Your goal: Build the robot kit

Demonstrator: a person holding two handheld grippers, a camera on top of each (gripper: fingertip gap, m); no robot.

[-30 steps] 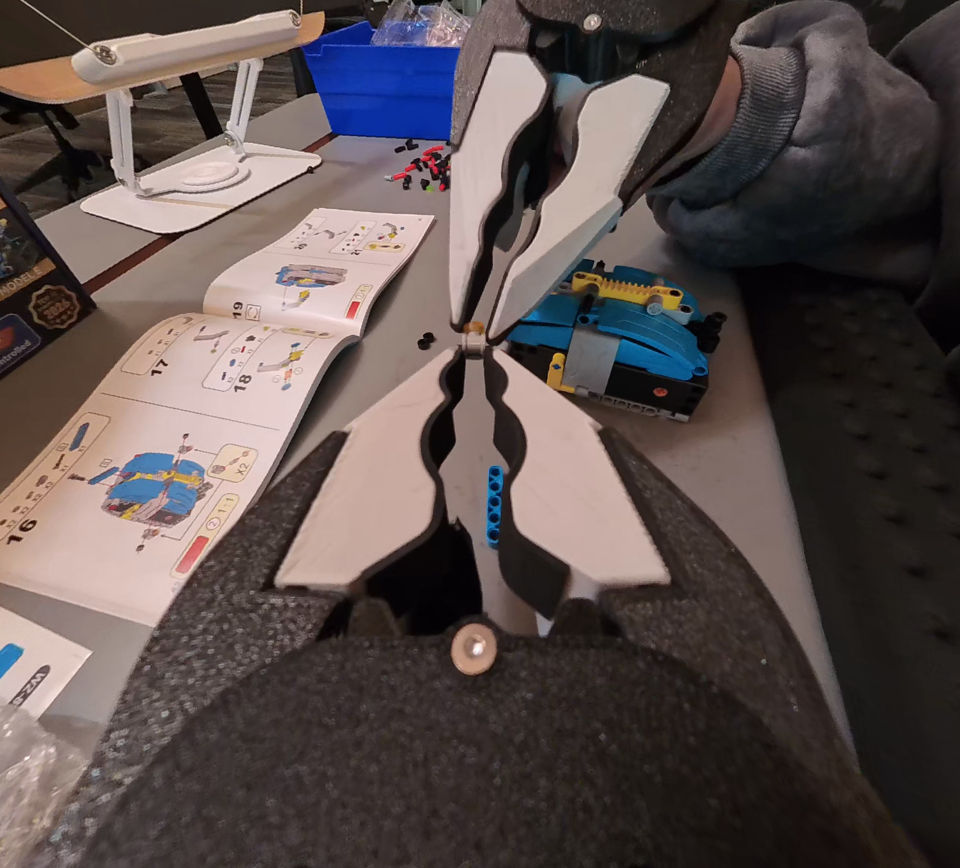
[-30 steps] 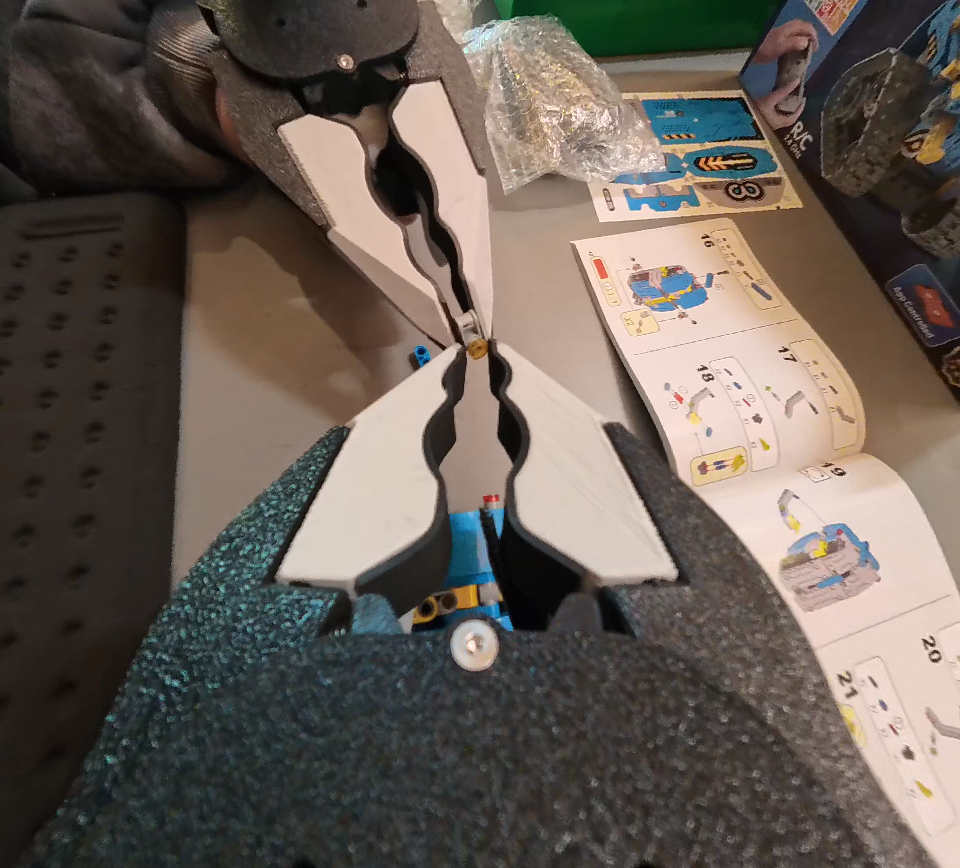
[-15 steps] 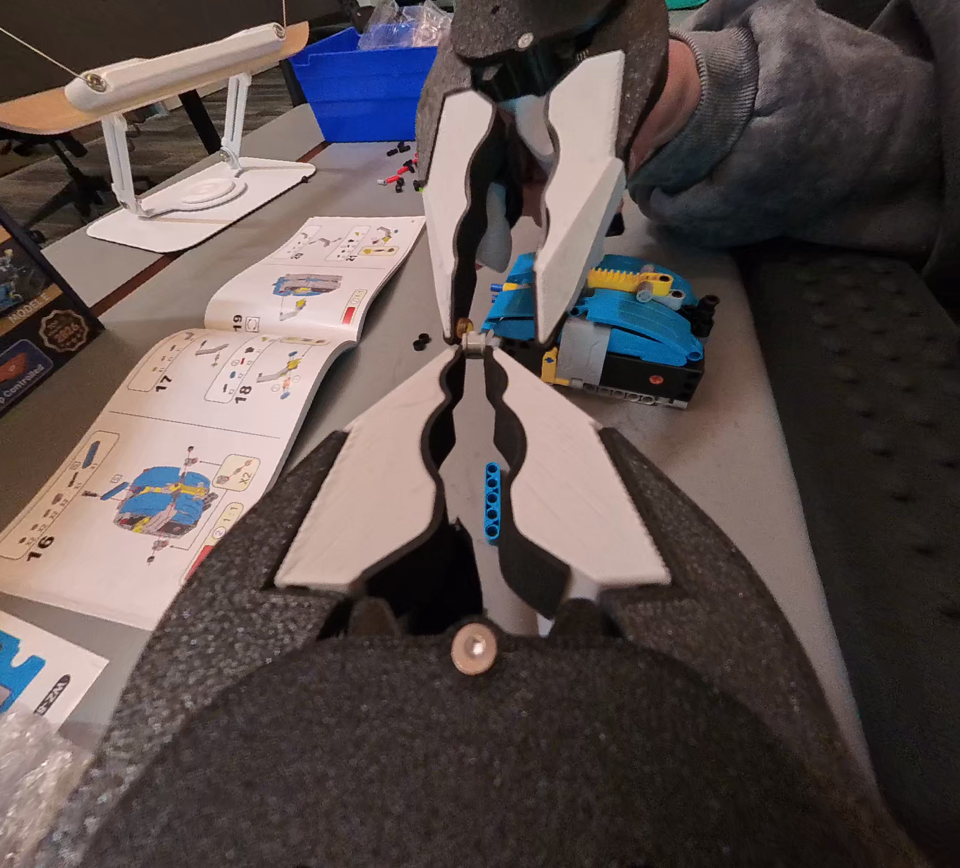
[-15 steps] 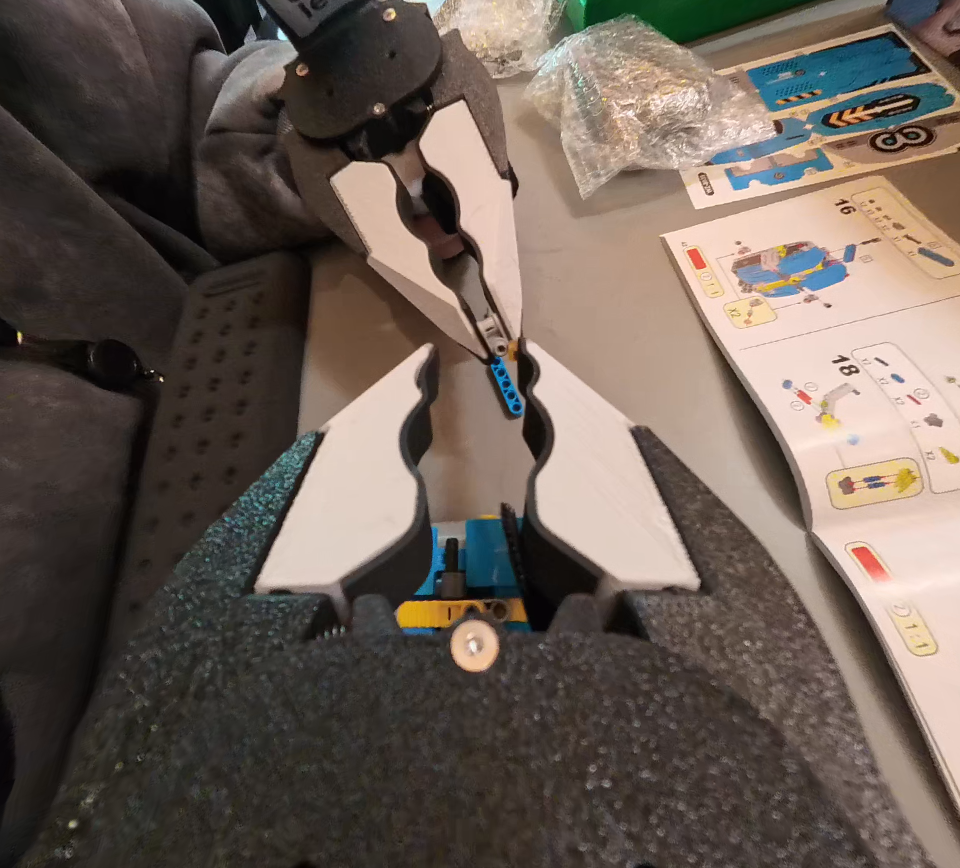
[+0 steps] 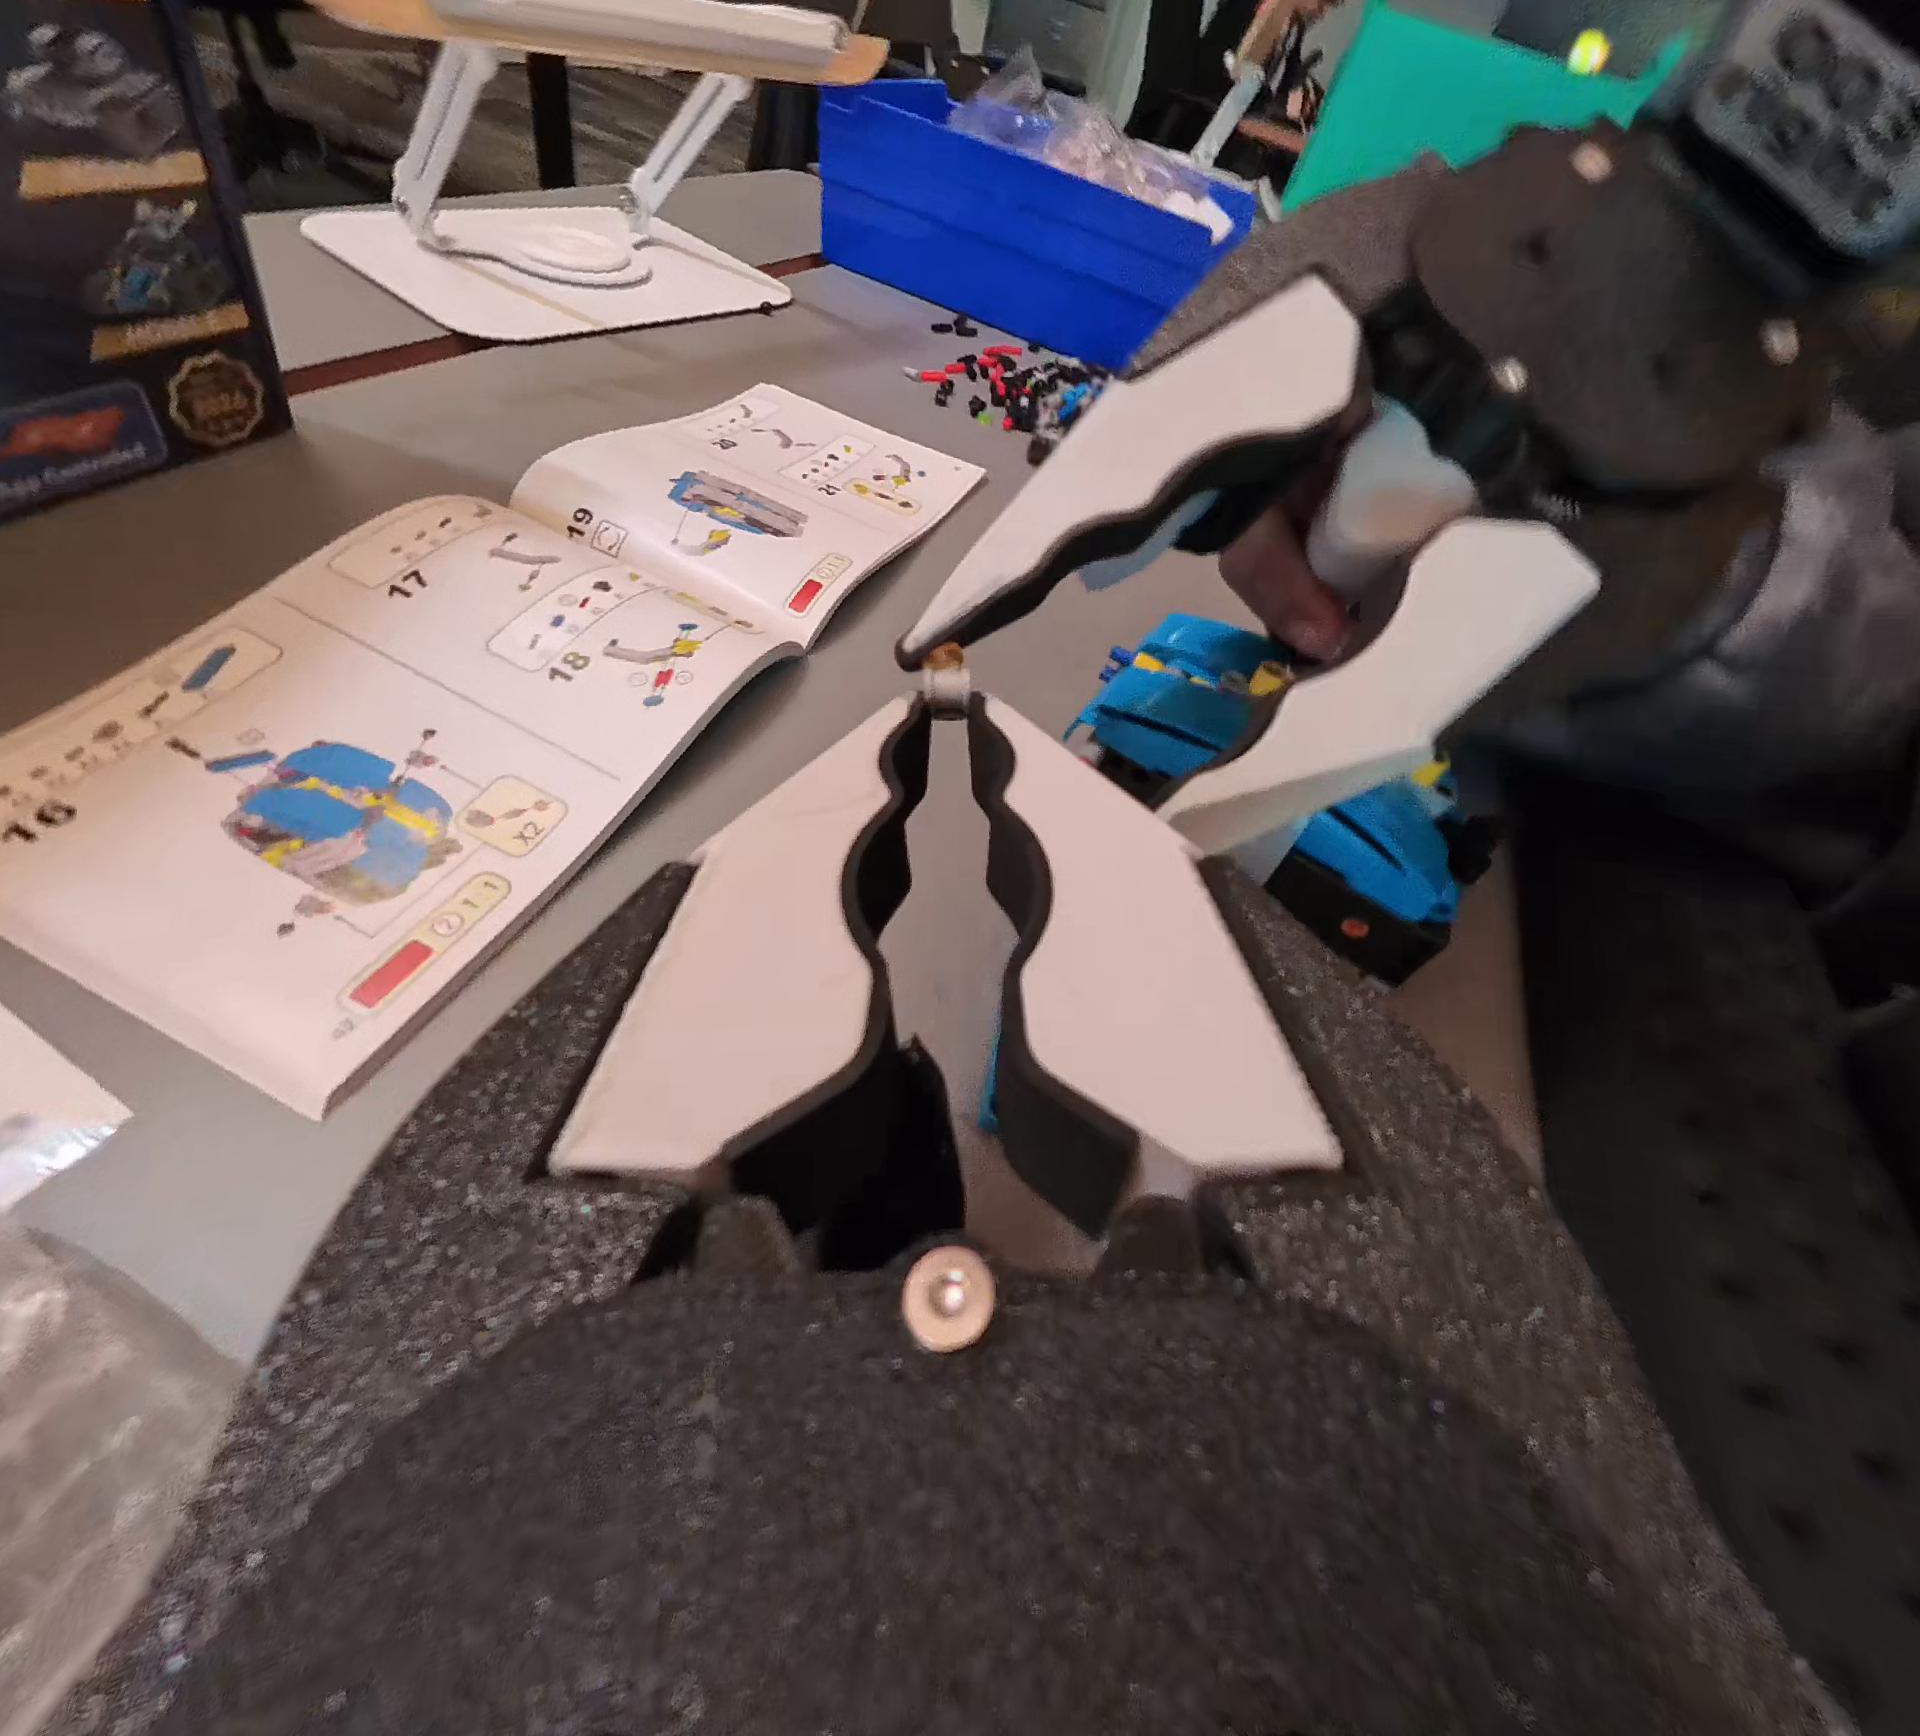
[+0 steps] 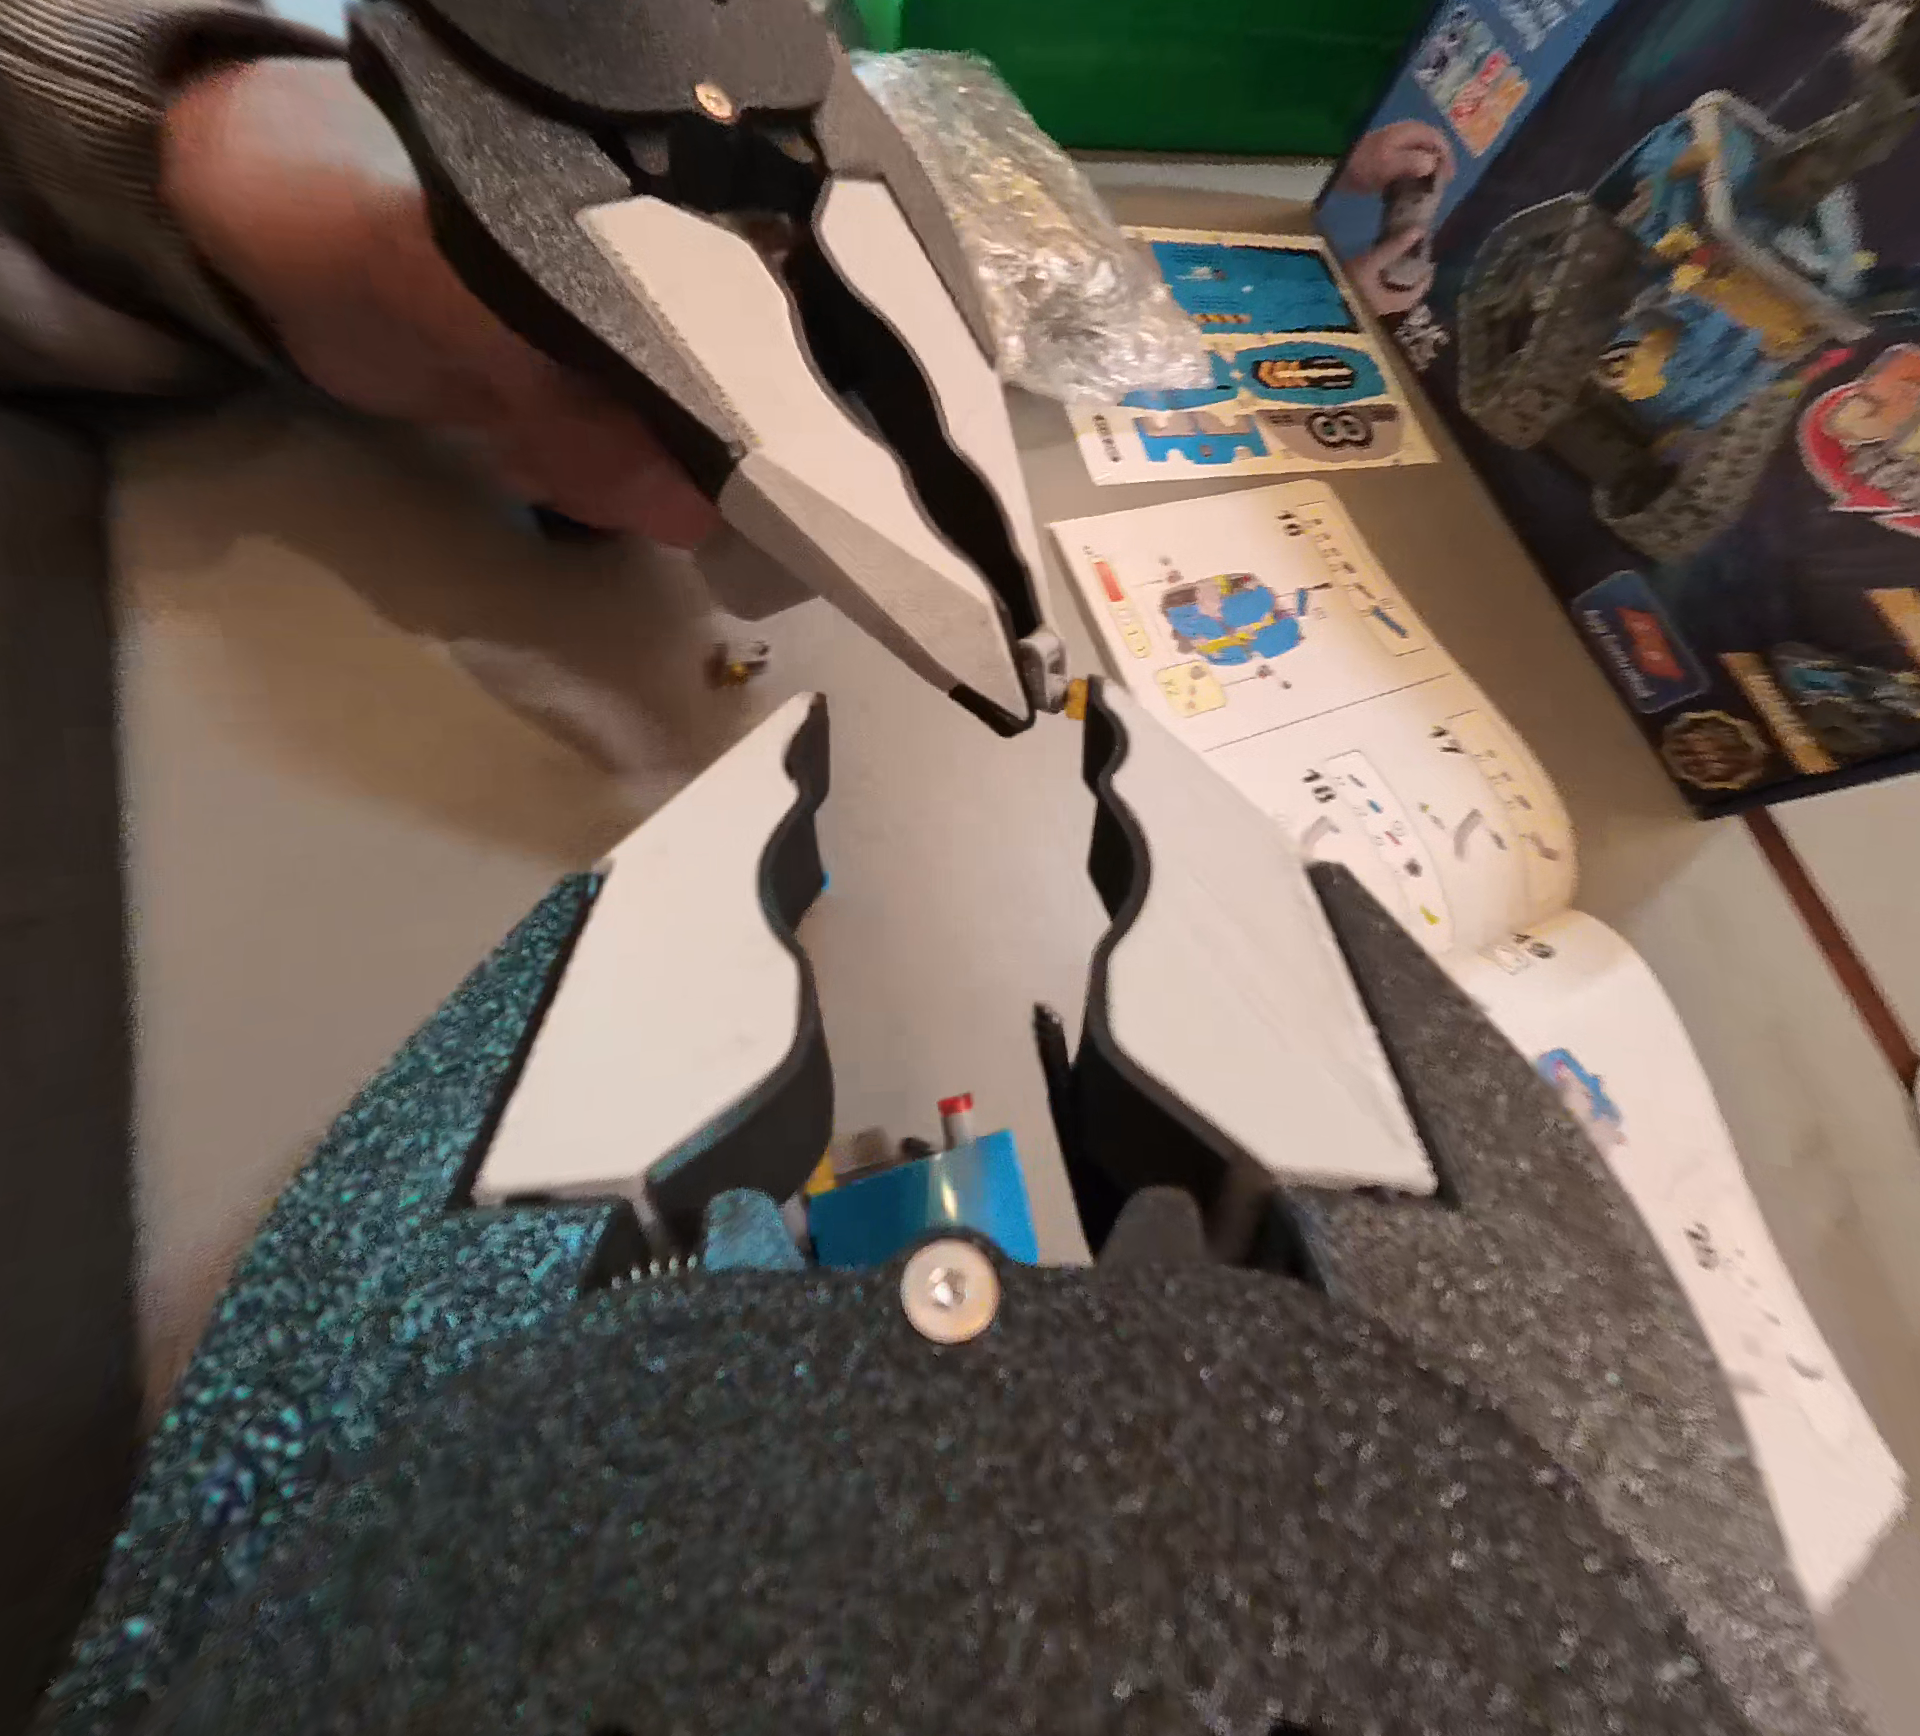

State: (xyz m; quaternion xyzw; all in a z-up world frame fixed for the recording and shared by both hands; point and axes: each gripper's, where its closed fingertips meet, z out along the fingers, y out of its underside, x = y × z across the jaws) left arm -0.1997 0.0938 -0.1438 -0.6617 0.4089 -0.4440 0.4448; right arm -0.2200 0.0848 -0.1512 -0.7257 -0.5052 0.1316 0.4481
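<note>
L tongs point(image 5: 943, 699) clamped on grey connector point(image 5: 945, 681); R tongs point(image 6: 951, 710) apart; loose pin point(image 6: 740, 663) R view only.

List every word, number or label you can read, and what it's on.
I don't copy out writing; these things bear it:
Open instruction booklet: step numbers, legible.
Dark product box: lettering, blurred.
Sticker sheet: printed graphics, blurred.
Small grey piece in the left gripper: none visible.
</note>
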